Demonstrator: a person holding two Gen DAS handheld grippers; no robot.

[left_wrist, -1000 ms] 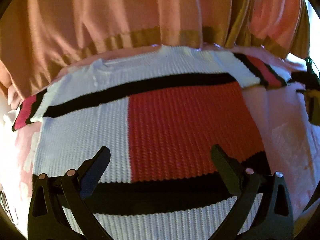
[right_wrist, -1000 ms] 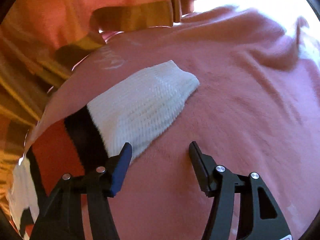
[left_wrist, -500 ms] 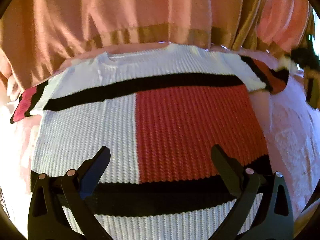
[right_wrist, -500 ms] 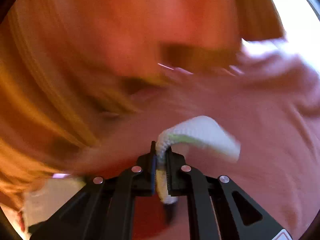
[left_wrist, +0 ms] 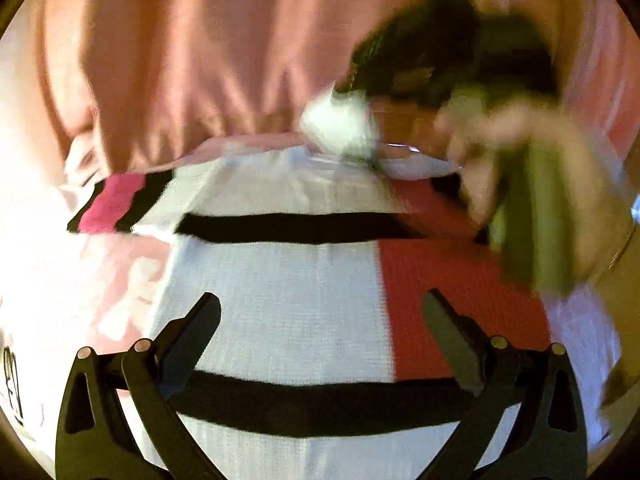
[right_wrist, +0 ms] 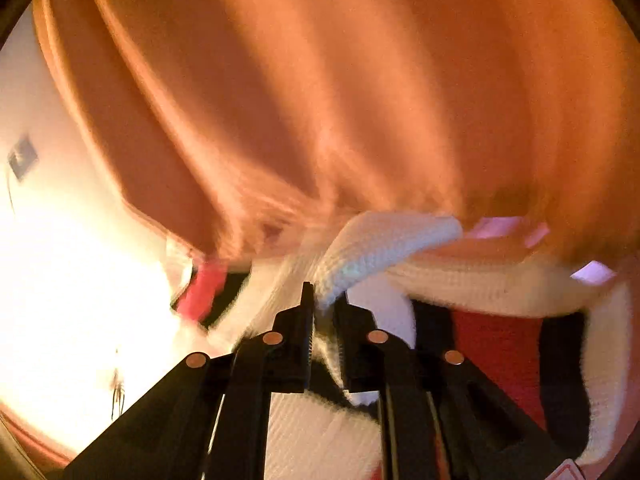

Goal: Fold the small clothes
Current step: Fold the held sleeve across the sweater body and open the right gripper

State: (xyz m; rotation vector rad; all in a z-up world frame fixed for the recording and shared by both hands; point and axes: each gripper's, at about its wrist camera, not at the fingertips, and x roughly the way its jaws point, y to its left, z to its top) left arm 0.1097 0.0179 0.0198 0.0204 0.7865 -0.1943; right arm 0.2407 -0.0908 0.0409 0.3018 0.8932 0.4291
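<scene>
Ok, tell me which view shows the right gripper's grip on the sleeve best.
Right wrist view: the right gripper is shut on the white sleeve, close up. In the left wrist view it is only a dark blur above the sweater.

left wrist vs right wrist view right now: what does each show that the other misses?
Left wrist only: the left tool open above the flat knit sweater, its pink-and-black sleeve, and the person's hand on the right tool's green handle.
Right wrist only: close-up of the right tool shut on the white sleeve cuff, plus a bright wall.
Both: the sweater, the lifted cuff, the pink curtain.
</scene>
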